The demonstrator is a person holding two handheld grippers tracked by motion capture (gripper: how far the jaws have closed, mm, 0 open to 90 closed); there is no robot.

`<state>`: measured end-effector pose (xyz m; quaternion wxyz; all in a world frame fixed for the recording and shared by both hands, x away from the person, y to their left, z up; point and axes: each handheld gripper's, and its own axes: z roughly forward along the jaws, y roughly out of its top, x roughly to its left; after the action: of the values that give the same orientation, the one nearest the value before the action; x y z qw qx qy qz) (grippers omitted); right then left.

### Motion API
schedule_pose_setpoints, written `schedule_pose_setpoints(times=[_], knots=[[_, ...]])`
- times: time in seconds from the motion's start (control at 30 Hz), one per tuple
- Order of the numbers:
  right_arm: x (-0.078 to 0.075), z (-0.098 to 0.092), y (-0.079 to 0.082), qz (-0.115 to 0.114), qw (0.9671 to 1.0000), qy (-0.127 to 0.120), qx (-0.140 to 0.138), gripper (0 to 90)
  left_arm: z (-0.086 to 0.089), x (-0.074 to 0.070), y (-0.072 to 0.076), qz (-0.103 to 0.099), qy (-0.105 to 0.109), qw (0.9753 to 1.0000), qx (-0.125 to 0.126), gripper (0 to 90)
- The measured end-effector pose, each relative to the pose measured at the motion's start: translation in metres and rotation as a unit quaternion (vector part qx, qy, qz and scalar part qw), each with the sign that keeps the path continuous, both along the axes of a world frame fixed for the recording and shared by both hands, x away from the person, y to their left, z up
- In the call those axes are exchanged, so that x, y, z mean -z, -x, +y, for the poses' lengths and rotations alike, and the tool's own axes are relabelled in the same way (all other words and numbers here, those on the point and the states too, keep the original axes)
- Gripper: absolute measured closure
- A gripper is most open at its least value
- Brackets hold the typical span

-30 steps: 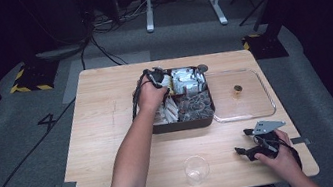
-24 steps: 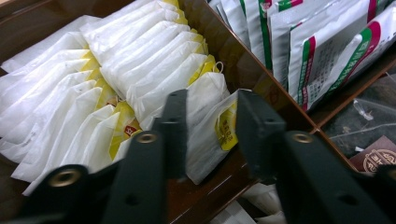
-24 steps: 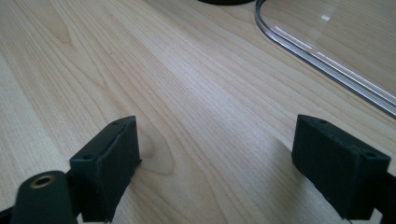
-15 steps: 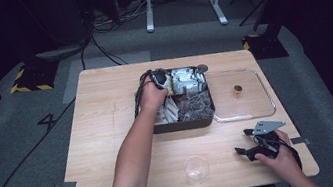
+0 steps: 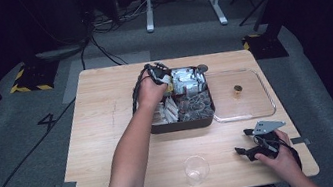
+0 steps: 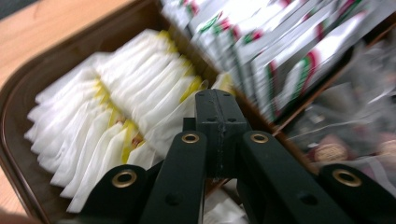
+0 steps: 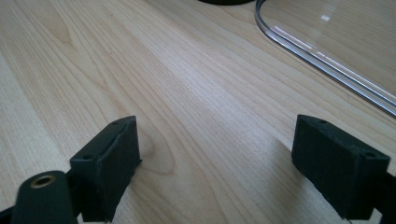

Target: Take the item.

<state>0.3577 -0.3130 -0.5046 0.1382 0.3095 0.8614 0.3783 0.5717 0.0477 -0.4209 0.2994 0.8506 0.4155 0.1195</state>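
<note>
Currently left gripper [image 6: 218, 105] jaws together over the white sachets [image 6: 116, 116] in the tray [image 5: 182, 124], nothing visibly pinched; right gripper [image 7: 217, 170] agape, idle on table; risk: closing on several sachets.

A "4" [image 5: 50, 120] is marked in black on the grey floor left of the table; the packets' print is too blurred to read.
</note>
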Motion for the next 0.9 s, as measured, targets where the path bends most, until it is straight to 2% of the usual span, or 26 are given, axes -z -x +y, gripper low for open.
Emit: schedule_pose_setpoints(times=[0.13, 0.2, 0.3, 0.37, 0.53, 0.9], knots=[[0.0, 0.0, 0.0, 0.0, 1.0, 0.0, 0.0, 15.4, 0.002, -0.014, 0.005, -0.014, 0.026, 0.9995, 0.011, 90.0], [0.0, 0.0, 0.0, 0.0, 1.0, 0.0, 0.0, 15.4, 0.003, -0.016, 0.006, -0.017, 0.027, 0.9994, 0.013, 90.0], [0.0, 0.0, 0.0, 0.0, 1.0, 0.0, 0.0, 15.4, 0.005, -0.022, 0.007, -0.022, 0.039, 0.9989, 0.014, 90.0], [0.0, 0.0, 0.0, 0.0, 1.0, 0.0, 0.0, 15.4, 0.007, -0.026, 0.007, -0.023, 0.051, 0.9982, 0.023, 90.0], [0.0, 0.0, 0.0, 0.0, 1.0, 0.0, 0.0, 15.4, 0.01, -0.033, 0.01, -0.03, 0.063, 0.9972, 0.028, 90.0], [0.0, 0.0, 0.0, 0.001, 1.0, 0.0, 0.0, 15.4, 0.02, -0.062, 0.032, -0.058, 0.096, 0.9922, 0.054, 90.0]])
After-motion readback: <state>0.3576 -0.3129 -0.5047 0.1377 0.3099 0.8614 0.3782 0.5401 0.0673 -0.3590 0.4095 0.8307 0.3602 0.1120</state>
